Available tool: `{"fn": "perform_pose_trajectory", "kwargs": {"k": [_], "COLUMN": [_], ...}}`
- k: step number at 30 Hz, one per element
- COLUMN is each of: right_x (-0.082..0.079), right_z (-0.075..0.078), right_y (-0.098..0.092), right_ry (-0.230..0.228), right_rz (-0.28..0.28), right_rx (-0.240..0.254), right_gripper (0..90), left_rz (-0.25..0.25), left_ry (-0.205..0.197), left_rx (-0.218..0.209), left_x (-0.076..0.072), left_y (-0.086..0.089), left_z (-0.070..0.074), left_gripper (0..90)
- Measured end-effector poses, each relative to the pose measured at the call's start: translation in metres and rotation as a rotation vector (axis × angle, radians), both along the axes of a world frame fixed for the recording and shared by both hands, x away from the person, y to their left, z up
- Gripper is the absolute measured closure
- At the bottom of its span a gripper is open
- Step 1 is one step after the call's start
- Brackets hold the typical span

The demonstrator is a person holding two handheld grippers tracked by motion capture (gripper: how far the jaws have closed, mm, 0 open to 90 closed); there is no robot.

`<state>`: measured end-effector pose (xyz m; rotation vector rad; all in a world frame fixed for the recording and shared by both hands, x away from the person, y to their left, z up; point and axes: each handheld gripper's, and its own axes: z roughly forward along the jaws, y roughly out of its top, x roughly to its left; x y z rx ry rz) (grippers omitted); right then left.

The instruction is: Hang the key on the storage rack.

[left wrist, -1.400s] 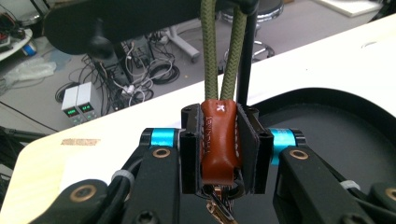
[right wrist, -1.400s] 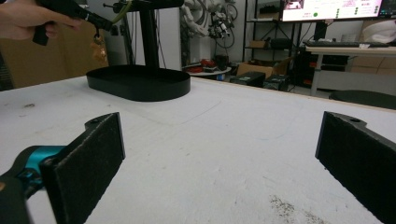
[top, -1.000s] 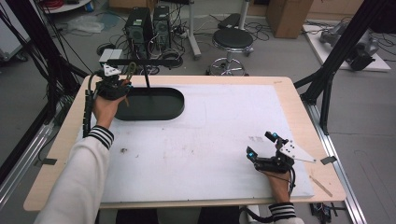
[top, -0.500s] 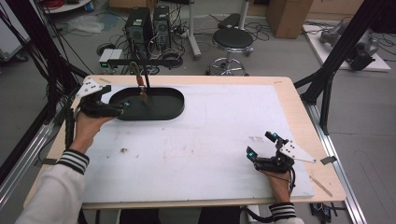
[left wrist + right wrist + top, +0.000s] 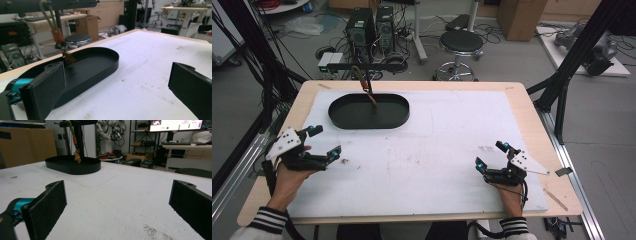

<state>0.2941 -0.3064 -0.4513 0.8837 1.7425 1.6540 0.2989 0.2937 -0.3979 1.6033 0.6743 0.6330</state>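
My left gripper (image 5: pixel 325 142) rests open near the table's left edge, below and left of a black oval tray (image 5: pixel 387 118). In the left gripper view its jaws stand wide apart with nothing between them, and the tray (image 5: pixel 100 65) lies just ahead. A small brown charm (image 5: pixel 372 99) hangs on a cord with an orange piece (image 5: pixel 57 35) from a black stand (image 5: pixel 362 65), dangling over the tray. My right gripper (image 5: pixel 492 155) sits open near the front right of the table. In the right gripper view the tray (image 5: pixel 72 166) and the charm (image 5: pixel 77 157) are far off.
A white mat (image 5: pixel 452 140) covers the wooden table (image 5: pixel 532 100). Beyond the far edge stand a black stool (image 5: pixel 461 42) and computer towers (image 5: pixel 372 25). Black frame posts (image 5: pixel 562 80) rise at the table's right and left sides.
My left gripper has pulled back from beside the tray toward the front left of the table. The right gripper has stayed put.
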Motion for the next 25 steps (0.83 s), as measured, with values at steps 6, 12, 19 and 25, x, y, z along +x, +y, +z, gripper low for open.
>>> {"fn": "perform_pose_trajectory", "kwargs": {"k": [6,12,19,25], "right_x": [-0.001,-0.001,-0.001,-0.002], "right_z": [0.000,0.000,0.000,0.000], "right_y": [0.000,0.000,0.000,0.000], "right_ry": [-0.005,-0.012,-0.012,-0.014], "right_rz": [-0.009,-0.011,-0.009,-0.010], "right_rx": [0.005,0.003,0.003,-0.002], "right_gripper": [0.3,0.3,0.3,0.3], "left_rz": [-0.009,-0.001,0.016,0.029], "left_ry": [0.009,-0.029,-0.057,-0.089], "left_rx": [-0.011,-0.057,-0.104,-0.124], "left_x": [-0.023,-0.038,-0.043,-0.047], "left_y": [0.002,0.003,0.005,0.007], "left_z": [-0.028,-0.046,-0.055,-0.056], "left_gripper": [1.7,1.7,1.7,1.7]}}
